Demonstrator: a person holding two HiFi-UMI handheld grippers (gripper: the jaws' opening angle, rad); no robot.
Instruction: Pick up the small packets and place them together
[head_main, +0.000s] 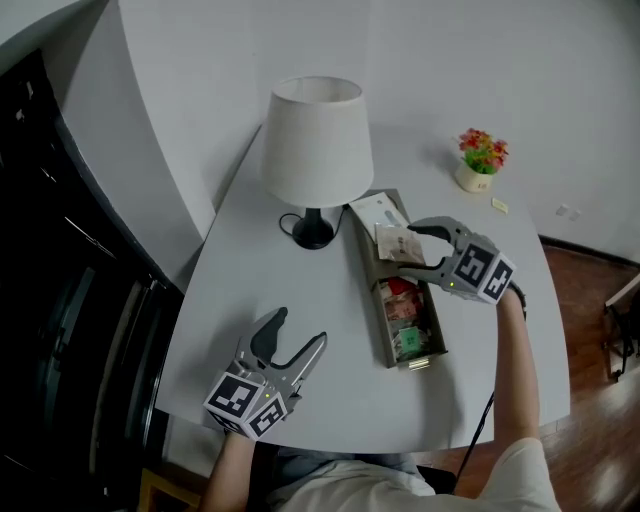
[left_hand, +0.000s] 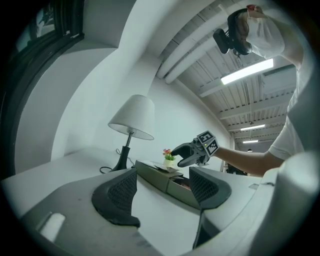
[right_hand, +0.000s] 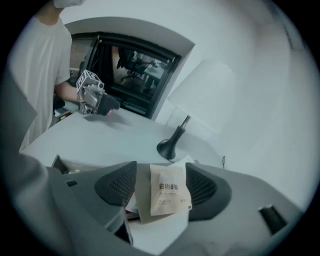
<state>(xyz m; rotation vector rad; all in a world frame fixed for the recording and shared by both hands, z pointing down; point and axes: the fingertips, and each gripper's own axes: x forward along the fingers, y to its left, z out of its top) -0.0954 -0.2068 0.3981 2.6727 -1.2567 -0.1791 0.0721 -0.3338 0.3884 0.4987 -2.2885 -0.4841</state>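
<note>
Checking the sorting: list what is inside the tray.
In the tray: a red packet and a green packet at the near end, a beige packet and a white packet at the far end. Anything beneath is covered.

A white-shaded lamp (head_main: 317, 150) stood on the table (head_main: 300, 290) (cord (head_main: 287, 222) looped by its base). A potted flower (head_main: 481, 160) sat well apart.

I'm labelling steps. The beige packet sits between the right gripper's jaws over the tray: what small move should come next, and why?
Probably lift the right gripper straight up. Its jaws stand apart without pressing on the beige packet, which seems to rest in the tray already.
</note>
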